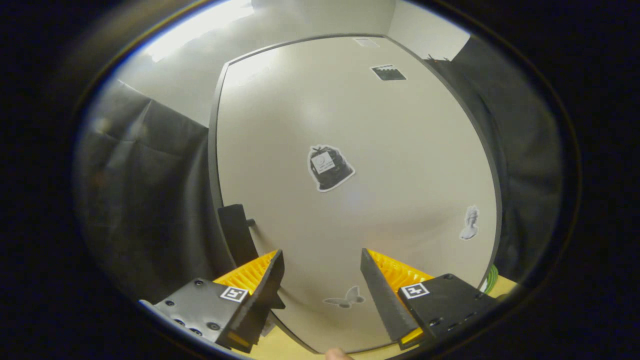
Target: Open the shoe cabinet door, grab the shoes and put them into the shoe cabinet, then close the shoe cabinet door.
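Beige stickered cabinet door (350,125), shut

The gripper (322,267) faces the closed shoe cabinet door (360,125), fingers spread with nothing between them, its dark handle (236,232) just beyond the left finger.

Black cloth (145,200) hangs on the left and right. A pale wall (320,20) rises beyond, brightly lit at the far left. A light wooden floor (280,345) lies near.
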Tool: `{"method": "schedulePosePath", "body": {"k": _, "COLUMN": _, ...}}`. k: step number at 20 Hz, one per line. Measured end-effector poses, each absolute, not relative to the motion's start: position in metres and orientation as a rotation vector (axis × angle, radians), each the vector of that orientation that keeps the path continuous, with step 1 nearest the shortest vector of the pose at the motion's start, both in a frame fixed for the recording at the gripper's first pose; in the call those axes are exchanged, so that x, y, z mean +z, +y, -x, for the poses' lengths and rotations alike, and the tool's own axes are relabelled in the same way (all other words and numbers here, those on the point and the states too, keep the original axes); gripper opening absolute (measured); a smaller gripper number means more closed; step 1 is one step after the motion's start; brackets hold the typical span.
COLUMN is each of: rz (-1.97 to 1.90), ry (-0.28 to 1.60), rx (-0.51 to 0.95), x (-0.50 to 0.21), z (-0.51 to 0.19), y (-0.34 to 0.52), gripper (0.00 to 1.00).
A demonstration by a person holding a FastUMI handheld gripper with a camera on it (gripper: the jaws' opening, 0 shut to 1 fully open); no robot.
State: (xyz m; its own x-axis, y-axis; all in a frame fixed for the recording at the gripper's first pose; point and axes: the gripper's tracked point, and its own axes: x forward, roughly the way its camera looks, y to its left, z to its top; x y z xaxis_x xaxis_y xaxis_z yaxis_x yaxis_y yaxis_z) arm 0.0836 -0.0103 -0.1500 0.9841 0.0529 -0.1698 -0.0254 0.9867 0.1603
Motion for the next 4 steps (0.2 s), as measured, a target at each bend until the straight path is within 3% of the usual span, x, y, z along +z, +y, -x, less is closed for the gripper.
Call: {"method": "schedulePosePath", "body": {"k": 4, "rz": -0.145, "ry": 0.171, "rx": 0.039, "x": -0.1393, "z": -0.0738, "y": -0.0062, "gripper": 0.95}}
